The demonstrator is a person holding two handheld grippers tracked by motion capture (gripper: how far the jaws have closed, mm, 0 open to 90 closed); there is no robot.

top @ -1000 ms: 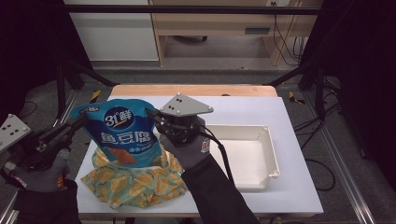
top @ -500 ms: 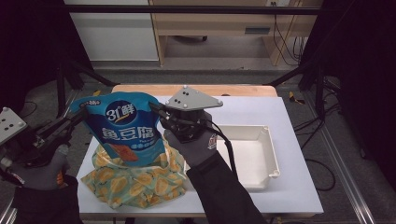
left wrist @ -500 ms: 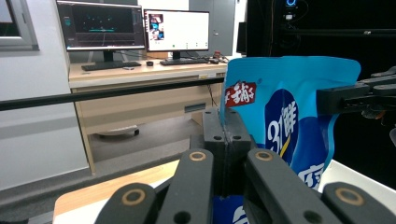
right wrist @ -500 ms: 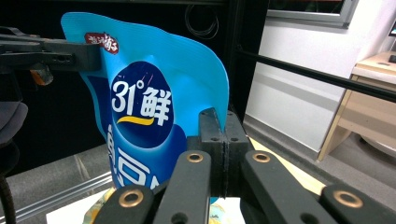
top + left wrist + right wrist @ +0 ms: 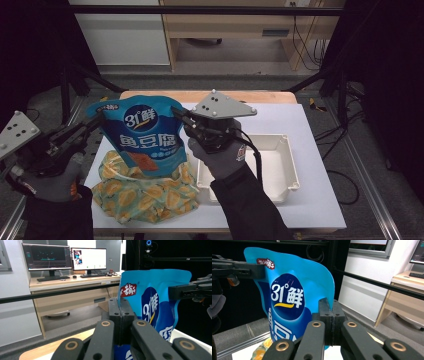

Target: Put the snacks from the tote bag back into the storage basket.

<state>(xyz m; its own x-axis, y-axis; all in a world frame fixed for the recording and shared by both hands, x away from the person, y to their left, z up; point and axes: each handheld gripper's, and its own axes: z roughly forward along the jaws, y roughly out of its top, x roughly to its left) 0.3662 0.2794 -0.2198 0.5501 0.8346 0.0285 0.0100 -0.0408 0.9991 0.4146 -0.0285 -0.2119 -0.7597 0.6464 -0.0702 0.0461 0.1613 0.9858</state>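
A blue snack bag (image 5: 142, 130) with white and orange print hangs upright above the table, held by both top corners. My left gripper (image 5: 98, 119) is shut on its top left corner, my right gripper (image 5: 178, 113) on its top right corner. In the left gripper view the bag (image 5: 152, 307) rises past the closed left gripper (image 5: 121, 305), with the other gripper's jaws on its far edge. In the right gripper view the bag (image 5: 292, 297) stands behind the closed right gripper (image 5: 329, 305). The bag's bottom hangs over a green and orange patterned cloth bag (image 5: 142, 192) lying on the table.
A white rectangular tray (image 5: 277, 165) sits on the white table (image 5: 310, 200) to the right of the right hand. A wooden strip runs along the table's far edge. Dark frame rails stand at both sides; a desk with monitors (image 5: 65, 257) lies beyond.
Both grippers have lifted the blue bag higher and slightly away from the person, so more of the patterned cloth bag shows beneath it.
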